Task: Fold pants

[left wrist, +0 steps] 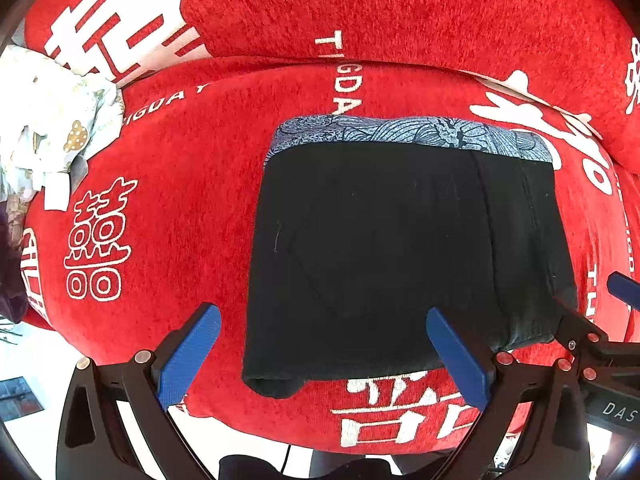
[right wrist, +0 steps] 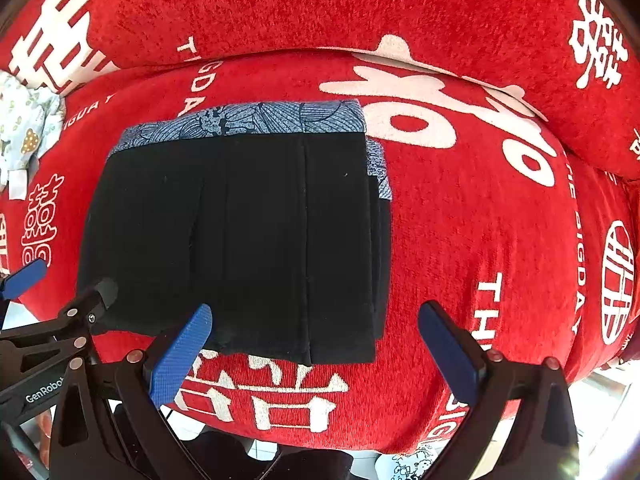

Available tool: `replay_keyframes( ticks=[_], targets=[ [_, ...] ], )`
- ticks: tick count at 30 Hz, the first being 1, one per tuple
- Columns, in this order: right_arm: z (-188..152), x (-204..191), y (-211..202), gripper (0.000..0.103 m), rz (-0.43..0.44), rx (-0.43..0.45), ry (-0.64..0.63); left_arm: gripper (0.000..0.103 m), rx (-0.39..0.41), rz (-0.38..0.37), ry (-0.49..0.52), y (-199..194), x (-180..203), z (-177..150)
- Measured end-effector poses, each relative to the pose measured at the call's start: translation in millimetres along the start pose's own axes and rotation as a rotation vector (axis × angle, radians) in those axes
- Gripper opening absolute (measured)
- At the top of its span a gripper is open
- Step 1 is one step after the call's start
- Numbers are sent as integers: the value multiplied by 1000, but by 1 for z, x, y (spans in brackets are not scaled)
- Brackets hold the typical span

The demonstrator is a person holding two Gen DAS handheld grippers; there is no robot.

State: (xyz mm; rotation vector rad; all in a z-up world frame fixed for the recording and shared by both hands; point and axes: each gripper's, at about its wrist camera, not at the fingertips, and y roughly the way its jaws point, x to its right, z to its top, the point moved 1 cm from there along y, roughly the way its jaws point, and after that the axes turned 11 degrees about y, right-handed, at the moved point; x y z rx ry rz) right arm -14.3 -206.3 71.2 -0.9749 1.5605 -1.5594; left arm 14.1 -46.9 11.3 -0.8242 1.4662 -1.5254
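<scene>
Left claw (left wrist: pixel 323 354) spread, black pants (left wrist: pixel 400 248) folded flat, patterned blue waistband (left wrist: pixel 412 132)

Bright, even light; sharp centre, fisheye-warped dark edges.

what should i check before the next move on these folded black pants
1. Left tongs open and empty: ok, blue fingers spread, nothing between them.
2. Right tongs open and empty: ok, also spread wide.
3. Folded black fabric pants lie flat on the red cushion cover with white lettering: ok, a compact rectangle.
4. Edges lined up: not ok, the blue-grey patterned layer sticks out along the far edge and at the right side.
5. Near edge tidy: cannot tell, the near left corner looks slightly rolled.
6. Loose white patterned cloth clear of the pants: ok, it lies apart at the left.
</scene>
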Motion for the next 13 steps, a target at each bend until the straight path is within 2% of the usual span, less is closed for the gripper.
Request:
replay_keyframes(
  ticks=[13],
  targets=[
    [5,1,3,103,2,-12,-20,103,3,-6,-45,3,-2,6]
  ],
)
